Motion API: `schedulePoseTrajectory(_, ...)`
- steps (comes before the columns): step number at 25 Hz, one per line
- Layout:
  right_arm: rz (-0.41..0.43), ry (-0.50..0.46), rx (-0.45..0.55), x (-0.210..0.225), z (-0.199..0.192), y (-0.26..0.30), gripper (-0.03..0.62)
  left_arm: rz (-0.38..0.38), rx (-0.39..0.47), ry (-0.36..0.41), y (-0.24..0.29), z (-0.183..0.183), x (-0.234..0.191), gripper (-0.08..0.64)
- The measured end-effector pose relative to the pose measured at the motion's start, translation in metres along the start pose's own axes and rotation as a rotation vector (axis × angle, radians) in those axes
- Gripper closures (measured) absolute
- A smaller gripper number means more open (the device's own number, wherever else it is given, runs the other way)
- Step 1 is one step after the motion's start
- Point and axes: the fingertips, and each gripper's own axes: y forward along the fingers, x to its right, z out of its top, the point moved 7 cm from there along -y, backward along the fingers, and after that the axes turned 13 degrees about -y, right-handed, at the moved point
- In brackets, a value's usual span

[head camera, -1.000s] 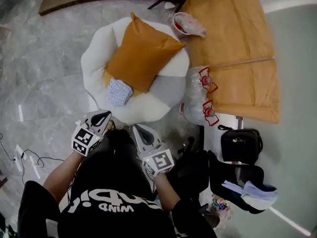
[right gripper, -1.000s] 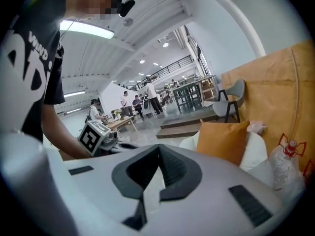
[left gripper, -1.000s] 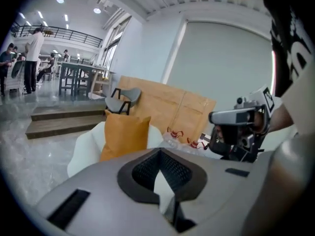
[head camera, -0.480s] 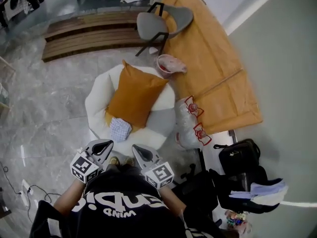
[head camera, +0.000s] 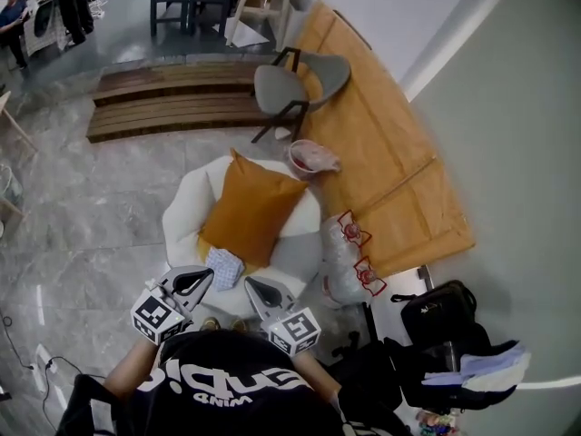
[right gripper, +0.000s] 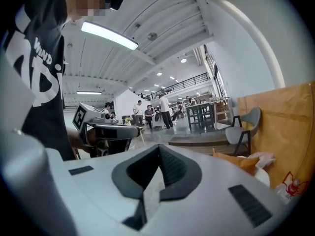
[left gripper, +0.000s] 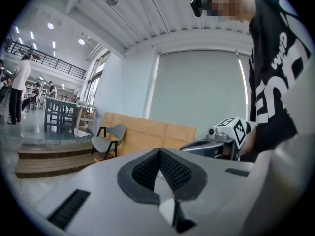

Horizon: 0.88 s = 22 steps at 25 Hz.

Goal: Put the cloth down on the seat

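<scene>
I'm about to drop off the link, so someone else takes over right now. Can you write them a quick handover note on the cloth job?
Left gripper: shut, empty, held in front of the person's chest.
Right gripper: shut, empty, beside the left one.
Cloth: the checked cloth lies on the white seat, at its near edge, by the near corner of the orange cushion. Neither gripper touches it.
Done: the cloth is down on the seat.
Left: nothing that shows; the job looks complete.
</scene>
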Motion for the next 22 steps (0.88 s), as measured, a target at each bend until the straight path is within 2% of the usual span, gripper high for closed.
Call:
schedulePoseTrajectory(10,-0.014,-0.018,0.006,0.009,0.002,0.002,0.574,0.002,0.025,-0.022,0.004,0.006,-0.006,0.554)
schedulePoseTrajectory(22,0.033,-0.033,0.023,0.010,0.010,0.015,0.574,0.025,0.040,-0.029,0.003,0.015,-0.009,0.554)
